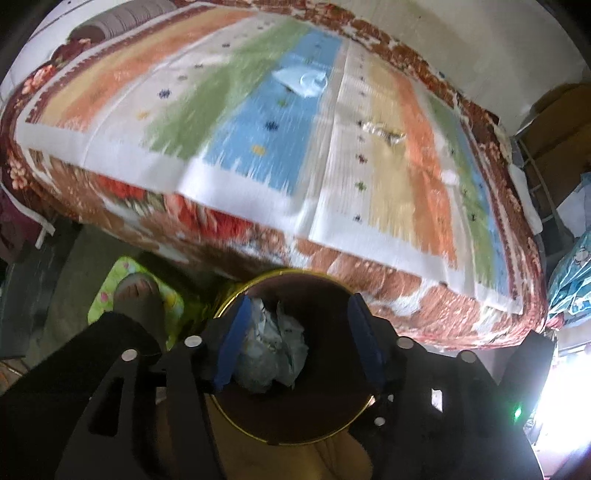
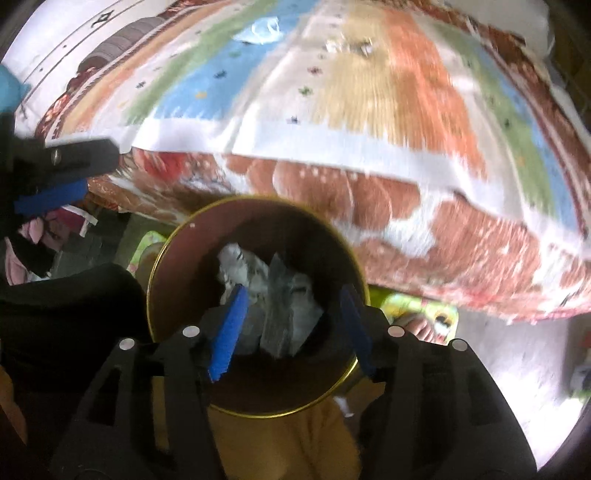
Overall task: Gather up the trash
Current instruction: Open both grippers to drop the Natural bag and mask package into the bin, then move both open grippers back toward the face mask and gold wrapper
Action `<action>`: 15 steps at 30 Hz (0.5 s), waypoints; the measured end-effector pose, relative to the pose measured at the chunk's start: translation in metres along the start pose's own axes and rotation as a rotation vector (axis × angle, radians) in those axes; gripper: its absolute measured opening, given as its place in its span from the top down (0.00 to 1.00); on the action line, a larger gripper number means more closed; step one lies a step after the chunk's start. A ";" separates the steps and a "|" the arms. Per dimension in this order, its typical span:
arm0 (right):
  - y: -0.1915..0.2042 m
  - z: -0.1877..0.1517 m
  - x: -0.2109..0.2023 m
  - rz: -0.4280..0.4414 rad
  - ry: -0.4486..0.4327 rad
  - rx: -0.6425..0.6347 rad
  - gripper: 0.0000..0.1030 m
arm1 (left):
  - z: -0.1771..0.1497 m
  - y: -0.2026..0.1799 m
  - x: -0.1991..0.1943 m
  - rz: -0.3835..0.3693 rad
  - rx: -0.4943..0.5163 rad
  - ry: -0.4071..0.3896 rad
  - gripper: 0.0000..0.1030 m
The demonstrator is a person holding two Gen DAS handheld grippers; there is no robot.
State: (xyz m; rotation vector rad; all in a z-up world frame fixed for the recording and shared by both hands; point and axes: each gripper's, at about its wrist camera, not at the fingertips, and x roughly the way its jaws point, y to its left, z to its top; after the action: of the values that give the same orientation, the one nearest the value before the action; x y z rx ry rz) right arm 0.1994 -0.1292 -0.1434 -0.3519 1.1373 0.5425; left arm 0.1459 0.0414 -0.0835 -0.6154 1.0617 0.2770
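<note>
A round bin (image 1: 317, 428) with a gold rim and dark inside stands on the floor at the foot of the bed; it also shows in the right wrist view (image 2: 177, 240). Crumpled grey-white trash (image 1: 271, 350) lies in it, seen too in the right wrist view (image 2: 273, 299). My left gripper (image 1: 299, 339) hangs open above the bin, empty. My right gripper (image 2: 291, 325) is open and empty over the bin. On the striped bedspread lie a pale blue plastic scrap (image 1: 303, 79) (image 2: 262, 31) and a clear crinkled wrapper (image 1: 382, 131) (image 2: 347, 46).
The bed (image 1: 122, 192) with a floral blanket fills the view ahead. A foot in a sandal (image 1: 138, 295) stands on a green mat left of the bin. Boxes and bags (image 1: 569, 258) crowd the right. The left gripper's finger (image 2: 51, 195) shows at far left.
</note>
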 end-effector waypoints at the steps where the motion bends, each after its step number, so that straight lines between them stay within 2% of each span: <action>1: 0.000 0.001 -0.001 -0.009 -0.010 -0.007 0.51 | 0.003 -0.001 -0.003 -0.006 0.004 -0.010 0.43; 5: -0.002 0.010 -0.017 -0.012 -0.078 -0.009 0.51 | 0.019 -0.005 -0.018 -0.028 0.014 -0.051 0.37; 9: -0.010 0.025 -0.036 0.024 -0.159 -0.006 0.40 | 0.040 -0.009 -0.027 -0.037 0.038 -0.082 0.30; 15: -0.025 0.054 -0.057 0.025 -0.261 0.007 0.32 | 0.078 -0.016 -0.032 -0.006 0.109 -0.140 0.22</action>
State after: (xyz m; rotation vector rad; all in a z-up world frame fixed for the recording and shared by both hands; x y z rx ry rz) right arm 0.2367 -0.1341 -0.0700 -0.2524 0.8928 0.5877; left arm 0.1958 0.0776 -0.0236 -0.4936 0.9340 0.2516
